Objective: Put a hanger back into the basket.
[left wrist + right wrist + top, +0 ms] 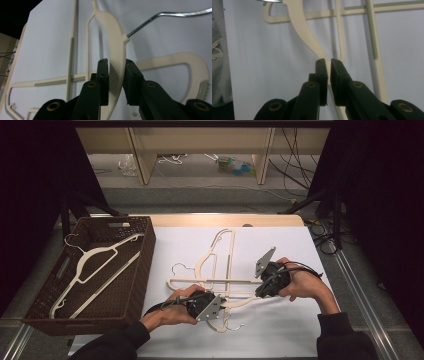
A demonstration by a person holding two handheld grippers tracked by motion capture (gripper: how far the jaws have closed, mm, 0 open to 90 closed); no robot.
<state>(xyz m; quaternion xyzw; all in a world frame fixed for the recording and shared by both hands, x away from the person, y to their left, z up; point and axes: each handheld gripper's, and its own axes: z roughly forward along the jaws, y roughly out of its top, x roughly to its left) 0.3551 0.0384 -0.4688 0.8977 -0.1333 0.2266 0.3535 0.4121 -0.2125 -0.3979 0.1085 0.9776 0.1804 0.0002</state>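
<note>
Several cream plastic hangers lie crossed on the white table top [280,250]. The nearest cream hanger [242,302] has a metal hook [235,326] that points toward the person. My left gripper [221,306] is shut on its textured shoulder [117,42], just beside the metal hook [175,14]. My right gripper [258,292] is shut on the thin end of the same hanger's arm [304,30]. In the right gripper view the jaws pinch the narrow strip, and the hanger's toothed edge [330,96] shows between them.
A dark woven basket [146,265] stands at the table's left with a cream hanger [95,257] inside. Two more hangers [220,250] lie crossed under the held one. Cables and shelving lie on the floor beyond the table's far edge.
</note>
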